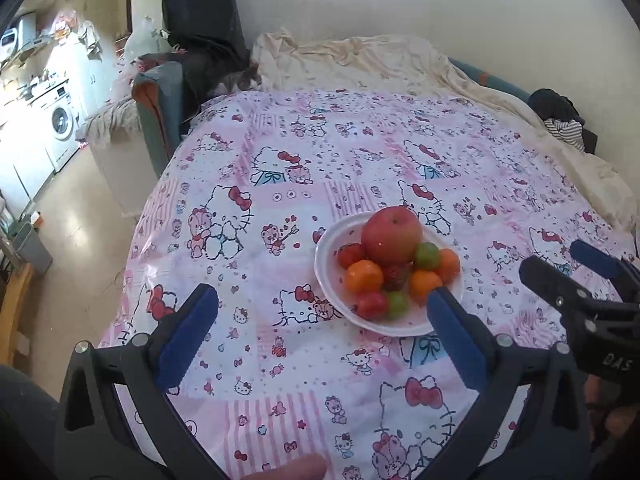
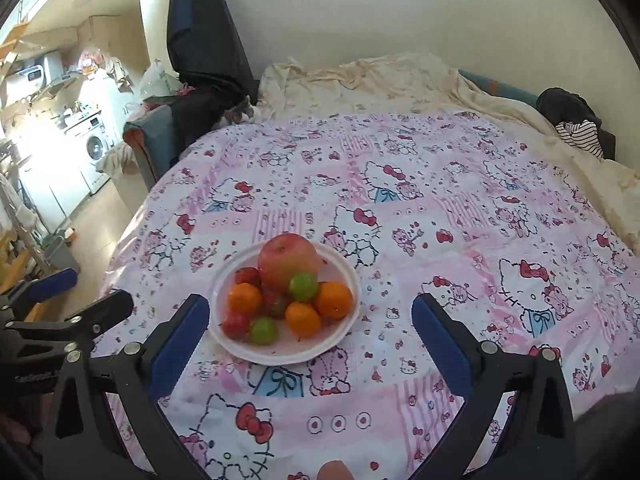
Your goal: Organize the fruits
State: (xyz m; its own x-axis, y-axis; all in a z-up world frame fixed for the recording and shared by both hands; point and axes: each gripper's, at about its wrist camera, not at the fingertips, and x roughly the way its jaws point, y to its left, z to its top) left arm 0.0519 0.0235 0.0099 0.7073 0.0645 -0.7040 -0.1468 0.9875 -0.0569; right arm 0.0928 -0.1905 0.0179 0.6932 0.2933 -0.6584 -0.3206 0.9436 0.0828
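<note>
A white plate (image 1: 404, 328) (image 2: 224, 280) sits on the pink Hello Kitty tablecloth (image 1: 304, 168) (image 2: 440, 216). It holds a big red apple (image 1: 391, 235) (image 2: 288, 261), three oranges (image 1: 364, 276) (image 2: 334, 299), two green fruits (image 1: 426, 255) (image 2: 304, 286), small red fruits (image 1: 350, 254) (image 2: 236, 323) and a strawberry (image 1: 396, 276). My left gripper (image 1: 322, 300) is open and empty, its right finger beside the plate's near rim. My right gripper (image 2: 310, 310) is open and empty, the plate just beyond its left finger. Each gripper shows at the edge of the other's view (image 1: 576, 268) (image 2: 60, 296).
A cream blanket (image 1: 400, 64) (image 2: 380, 80) lies bunched behind the table against the wall. Dark and striped clothes (image 1: 564, 120) (image 2: 576, 124) lie at the far right. A chair with a dark jacket (image 1: 200, 20) (image 2: 204, 32) stands far left. A washing machine (image 1: 60, 120) is beyond.
</note>
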